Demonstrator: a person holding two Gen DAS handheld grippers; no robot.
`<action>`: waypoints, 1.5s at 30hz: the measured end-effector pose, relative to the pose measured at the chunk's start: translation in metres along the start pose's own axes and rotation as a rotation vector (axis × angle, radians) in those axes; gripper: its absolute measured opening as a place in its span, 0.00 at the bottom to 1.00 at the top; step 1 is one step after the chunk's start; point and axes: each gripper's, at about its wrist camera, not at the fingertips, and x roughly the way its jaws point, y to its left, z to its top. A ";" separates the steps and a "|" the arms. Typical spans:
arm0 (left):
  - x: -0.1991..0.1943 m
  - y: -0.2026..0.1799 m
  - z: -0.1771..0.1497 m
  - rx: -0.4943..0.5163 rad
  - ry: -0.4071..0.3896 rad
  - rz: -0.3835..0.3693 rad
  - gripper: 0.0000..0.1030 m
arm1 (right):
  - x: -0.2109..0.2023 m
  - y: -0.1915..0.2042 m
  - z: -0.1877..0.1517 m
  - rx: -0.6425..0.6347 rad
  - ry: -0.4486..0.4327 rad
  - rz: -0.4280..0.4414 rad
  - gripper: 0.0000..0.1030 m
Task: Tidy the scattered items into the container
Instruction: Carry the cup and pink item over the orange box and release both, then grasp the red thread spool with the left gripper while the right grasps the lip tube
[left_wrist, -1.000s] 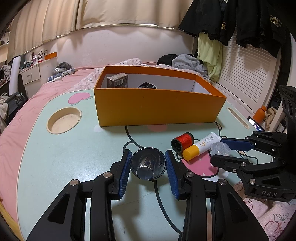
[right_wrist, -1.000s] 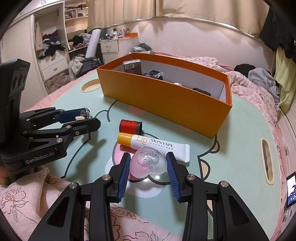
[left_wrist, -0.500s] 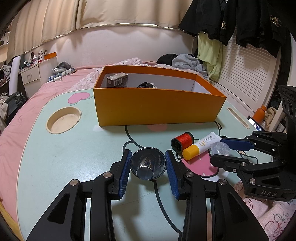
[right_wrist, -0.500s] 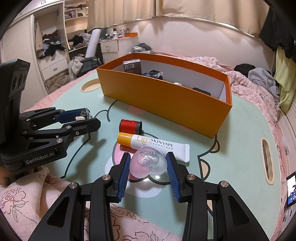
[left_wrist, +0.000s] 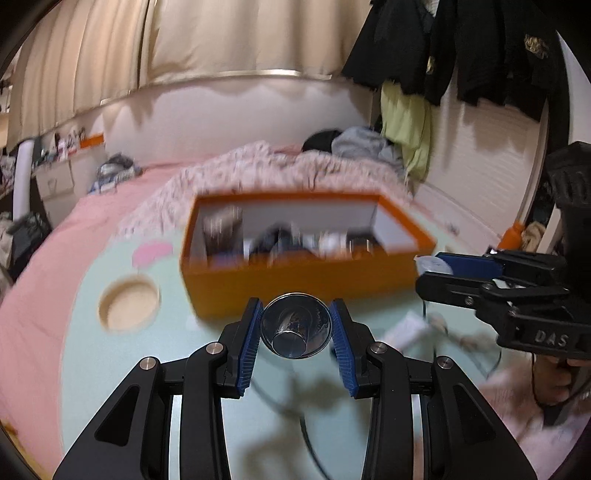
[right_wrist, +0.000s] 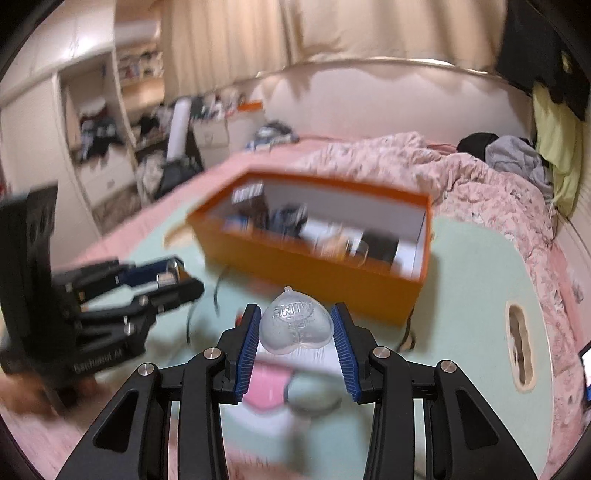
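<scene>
Orange cardboard forms the long open-topped box (left_wrist: 295, 284) that stands on the pale green tabletop (left_wrist: 110, 369), white on its inner walls and already holding a jumble of dark and light things too smeared by blur to name. Just short of its near wall, the left gripper (left_wrist: 295, 332) has its blue ribbed pads pressed against both sides of a small shiny metal cup (left_wrist: 295, 330), whose open mouth faces the camera (the flat bottom glints inside it), and the cup hangs clear of the table. From the other wrist, the right gripper (right_wrist: 295, 326) is clamped on a clear plastic heart-shaped case (right_wrist: 293, 325) with raised lettering on its face, pointed end upward, also lifted off the surface and in front of the orange box (right_wrist: 314, 273). Each gripper shows in the other's view: the right gripper (left_wrist: 436, 271) at the right edge, its case just a pale sliver between the fingers, and the left gripper (right_wrist: 177, 277) at the left edge, blurred. On the pale green tabletop (right_wrist: 472, 295) below the held heart lie a pink patch (right_wrist: 269, 384) and a blurred white tube (left_wrist: 402, 328), well short of the box. A round recessed cup holder (left_wrist: 129, 310) sits to the left of the box, and a pink bed (left_wrist: 74, 229) lies beyond the table.
</scene>
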 end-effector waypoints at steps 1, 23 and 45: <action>0.002 0.000 0.012 0.019 -0.018 0.011 0.38 | 0.001 -0.003 0.011 0.014 -0.018 -0.014 0.38; 0.091 0.032 0.081 -0.058 0.064 -0.008 0.64 | 0.082 -0.039 0.082 0.078 0.026 -0.196 0.52; 0.008 0.007 0.020 0.005 0.055 -0.238 0.55 | -0.001 -0.041 -0.013 0.036 0.054 0.022 0.56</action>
